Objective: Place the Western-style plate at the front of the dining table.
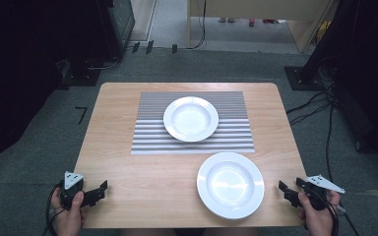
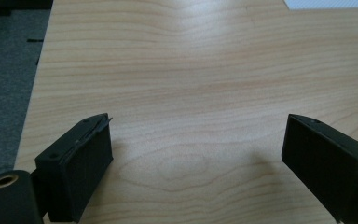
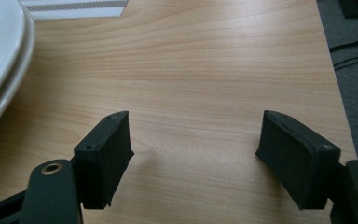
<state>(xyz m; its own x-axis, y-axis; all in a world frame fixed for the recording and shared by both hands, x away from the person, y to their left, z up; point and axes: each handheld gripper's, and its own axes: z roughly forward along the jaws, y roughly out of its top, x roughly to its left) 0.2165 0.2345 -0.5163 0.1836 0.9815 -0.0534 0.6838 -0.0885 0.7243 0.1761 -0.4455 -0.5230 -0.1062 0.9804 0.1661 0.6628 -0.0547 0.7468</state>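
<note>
Likely stiff, glossy, slippery and breakable near plate (image 1: pixel 230 184), just left of right gripper (image 1: pixel 286 189) fingers, spread apart and empty like left gripper (image 1: pixel 98 191); best pinched at rim.

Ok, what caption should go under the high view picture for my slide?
Two white plates, one on a striped placemat, one on bare table, between open hand-held grippers, left and right.

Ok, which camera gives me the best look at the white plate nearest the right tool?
The high view: the round white ceramic plate shows whole there, sitting on the bare wooden table below the striped placemat. The right gripper view catches just its rim at the left edge. The left gripper view looks along bare wood.
</note>
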